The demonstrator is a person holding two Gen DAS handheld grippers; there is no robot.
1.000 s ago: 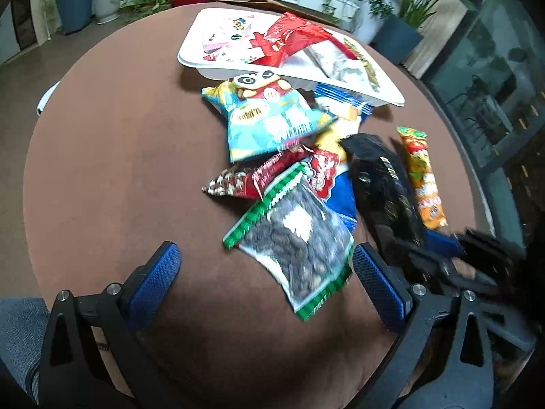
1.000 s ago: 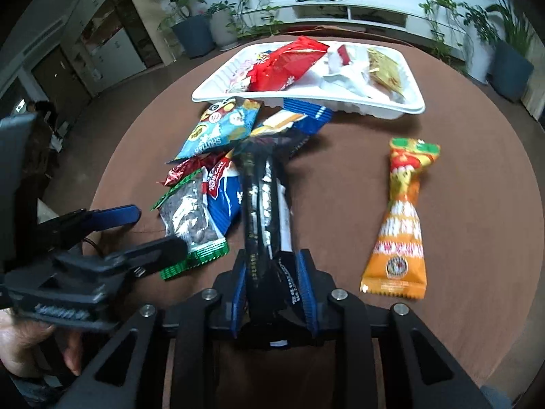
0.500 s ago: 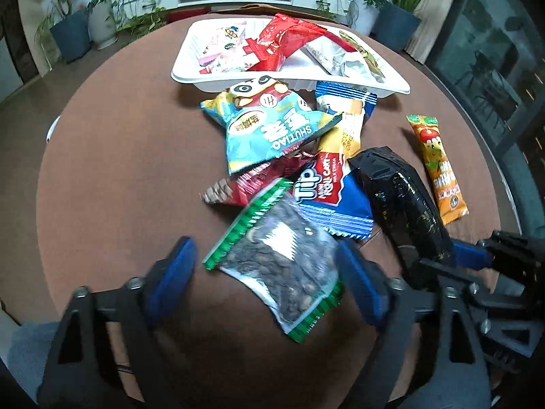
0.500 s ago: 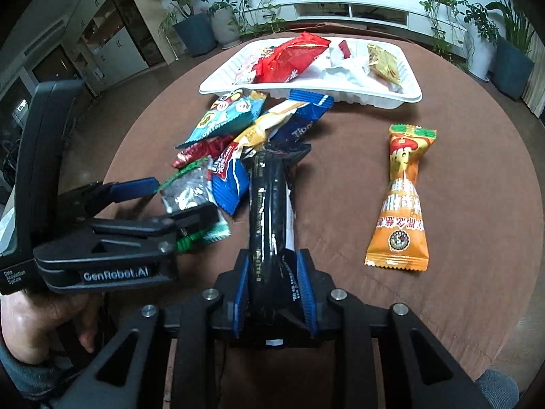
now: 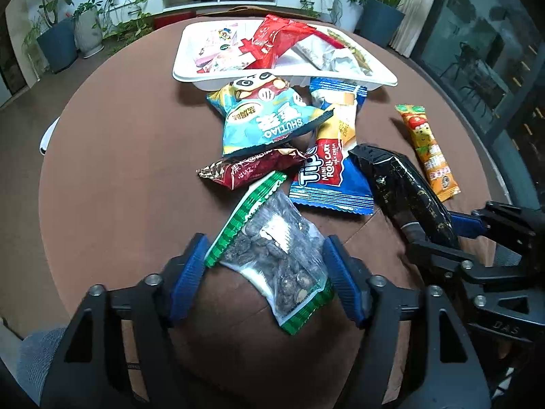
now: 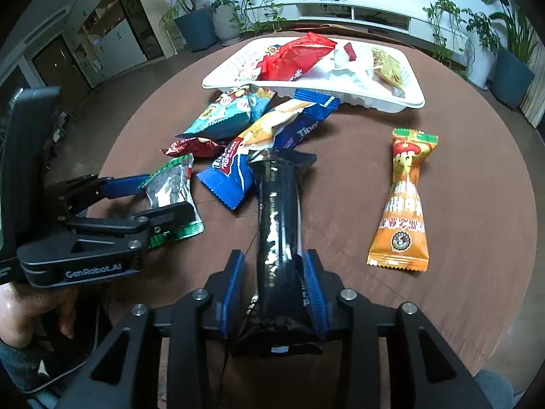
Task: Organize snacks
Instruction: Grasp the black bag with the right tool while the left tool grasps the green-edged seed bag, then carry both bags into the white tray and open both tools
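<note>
- The left tongs (image 5: pixel 265 266) have just been closing around the green-edged bag of dark nuts (image 5: pixel 272 252), which lies on the brown surface (image 5: pixel 119 170) at the near edge of the snack pile; the pads look to be at the bag's sides, but I cannot tell whether they press yet.
- The right tongs (image 6: pixel 274 289) have just been opening; the black packet (image 6: pixel 277 211) sits between them, with a gap showing at the left pad, so the hold looks released.
- To do this well, I judge the left tongs should pinch the nut bag across its middle, lift it clear of the neighbours, then carry it to the white tray (image 5: pixel 190 78) at the far side.
- Readable writing: "Tip MINI ROLL CAKE" on the blue packet (image 5: pixel 327 177), "SHUTAO" on the light-blue bag (image 5: pixel 269 126), "GenRobot.AI" on the left tool's body.
</note>
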